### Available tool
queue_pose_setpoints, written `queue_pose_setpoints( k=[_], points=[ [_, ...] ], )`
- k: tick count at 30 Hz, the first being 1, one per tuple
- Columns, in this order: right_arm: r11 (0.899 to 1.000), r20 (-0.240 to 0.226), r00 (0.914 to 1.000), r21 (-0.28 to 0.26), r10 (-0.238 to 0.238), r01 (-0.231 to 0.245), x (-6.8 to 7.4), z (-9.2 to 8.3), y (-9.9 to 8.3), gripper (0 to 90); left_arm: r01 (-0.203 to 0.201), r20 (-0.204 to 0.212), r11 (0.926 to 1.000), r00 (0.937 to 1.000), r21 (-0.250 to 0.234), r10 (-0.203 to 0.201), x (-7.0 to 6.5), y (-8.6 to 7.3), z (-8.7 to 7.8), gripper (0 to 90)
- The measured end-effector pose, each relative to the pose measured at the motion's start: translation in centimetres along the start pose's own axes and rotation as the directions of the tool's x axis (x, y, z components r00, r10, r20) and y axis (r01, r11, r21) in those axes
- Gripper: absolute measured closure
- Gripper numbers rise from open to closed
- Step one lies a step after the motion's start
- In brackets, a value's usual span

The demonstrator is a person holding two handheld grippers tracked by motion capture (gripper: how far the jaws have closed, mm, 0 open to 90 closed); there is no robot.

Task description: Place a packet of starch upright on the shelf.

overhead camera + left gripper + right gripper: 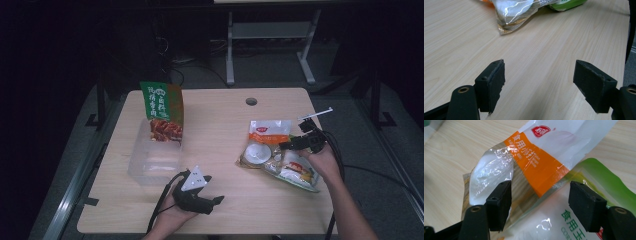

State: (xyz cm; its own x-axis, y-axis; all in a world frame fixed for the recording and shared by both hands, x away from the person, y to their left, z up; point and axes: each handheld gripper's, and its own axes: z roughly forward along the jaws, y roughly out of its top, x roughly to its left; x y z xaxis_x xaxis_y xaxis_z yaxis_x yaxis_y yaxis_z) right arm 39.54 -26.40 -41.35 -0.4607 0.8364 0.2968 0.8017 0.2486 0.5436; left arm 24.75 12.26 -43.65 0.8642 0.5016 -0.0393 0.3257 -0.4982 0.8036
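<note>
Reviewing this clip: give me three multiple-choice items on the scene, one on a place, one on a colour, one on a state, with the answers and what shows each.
1. Where does the tall green pouch stand?
A. In the clear plastic box on the table's left side
B. Flat beside the right hand
C. On the floor

2. What colour is the band across the white bag between the right gripper's jaws?
A. Blue
B. Orange
C. Black

3. How do the left gripper jaws stand?
A. Shut on a bag
B. Shut on nothing
C. Open over bare table

Answers:
1 A, the high view shows the pouch upright in the box.
2 B, the right gripper view shows an orange band with white print.
3 C, the left gripper view shows wood grain between the spread jaws.
</note>
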Motion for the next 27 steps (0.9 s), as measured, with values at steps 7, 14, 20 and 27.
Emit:
queue_pose_setpoints(
  k=[7, 14, 20, 27],
  points=[
    [1.000, -0.025, 0.9994, 0.001, 0.024, -0.024, 0.0, 1.9, 0.6, 44.9, -0.002, 0.003, 1.0000, 1.0000, 0.004, 0.002, -0.1, -0.1, 0.1, 25.0],
    [0.999, -0.030, 0.9989, -0.024, 0.035, -0.036, 0.4, 2.3, 1.0, 67.2, 0.001, 0.003, 1.0000, 1.0000, 0.000, -0.001, 0.0, -0.1, 0.1, 25.2],
    [0.999, -0.062, 0.9980, -0.031, 0.015, -0.017, 1.0, 2.1, 1.0, 89.2, 0.011, 0.002, 0.9999, 0.9999, -0.002, -0.011, 0.3, -0.1, -0.1, 25.2],
    [0.994, -0.077, 0.9947, -0.088, -0.067, 0.060, 2.5, 0.9, 1.1, 90.0, 0.031, -0.008, 0.9995, 0.9995, 0.002, -0.031, 0.3, 0.0, 0.2, 22.6]
  ],
)
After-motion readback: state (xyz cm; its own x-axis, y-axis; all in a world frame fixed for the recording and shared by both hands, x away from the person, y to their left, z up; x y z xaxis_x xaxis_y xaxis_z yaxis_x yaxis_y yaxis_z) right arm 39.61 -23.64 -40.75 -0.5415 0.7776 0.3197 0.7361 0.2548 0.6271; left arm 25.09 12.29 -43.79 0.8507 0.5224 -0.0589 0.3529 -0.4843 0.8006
